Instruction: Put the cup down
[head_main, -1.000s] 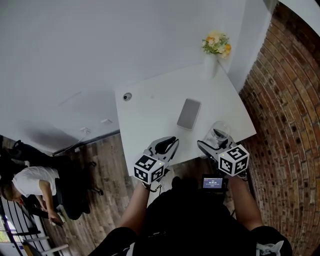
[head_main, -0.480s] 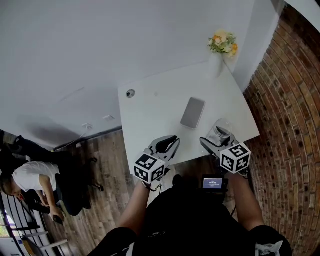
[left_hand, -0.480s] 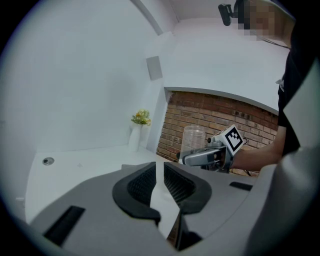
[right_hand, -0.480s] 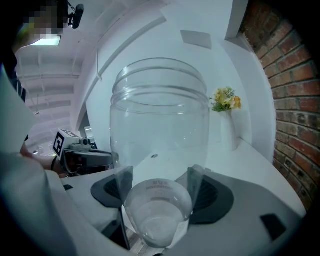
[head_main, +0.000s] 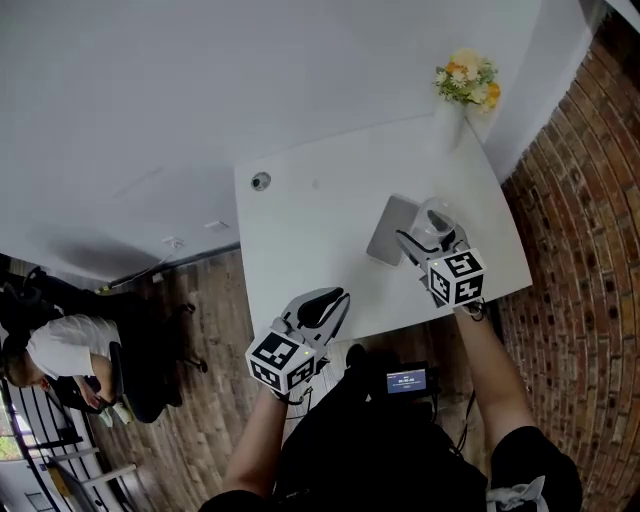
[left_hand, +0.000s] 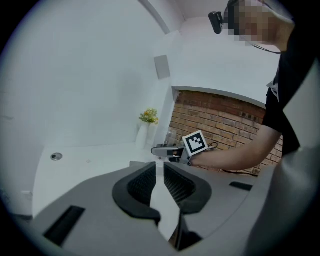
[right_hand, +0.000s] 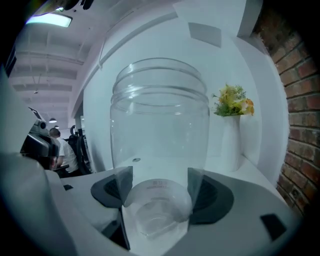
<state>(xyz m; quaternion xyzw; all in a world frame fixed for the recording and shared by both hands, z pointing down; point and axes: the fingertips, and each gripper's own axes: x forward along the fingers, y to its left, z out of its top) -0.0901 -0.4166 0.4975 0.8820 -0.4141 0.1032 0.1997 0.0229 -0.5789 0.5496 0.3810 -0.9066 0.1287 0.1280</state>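
Briefly, by view.

Head view:
- White worktop (head_main: 300, 240) set in a corner, white wall on 1 side, brick wall (head_main: 590, 200) on the other.
- Right gripper (head_main: 425, 238) is over the worktop's right part, clamped on the cup (head_main: 437, 218). The cup is clear, upright and empty.
- The cup sits just beside the right edge of a flat grey slab (head_main: 388, 228) lying on the worktop. Cannot tell if the cup's base touches the surface.
- White vase (head_main: 452, 125) in the far corner holds yellow and orange flowers (head_main: 467, 80).
- Small round grommet (head_main: 260, 181) near the far left corner.
- Left gripper (head_main: 322, 305) hangs off the near edge, over the wooden floor (head_main: 210, 340), well apart from the cup.
- A seated person (head_main: 60, 360) is at the lower left.

Left gripper view:
- Jaws close together, only a thin slit between them, nothing in it.
- Beyond them, the right gripper with its marker cube reaches over the worktop, vase and flowers behind it.

Right gripper view:
- Both pads press the lower sides of the cup; its mouth is up and nothing is inside.
- Vase and flowers stand to the right of it.
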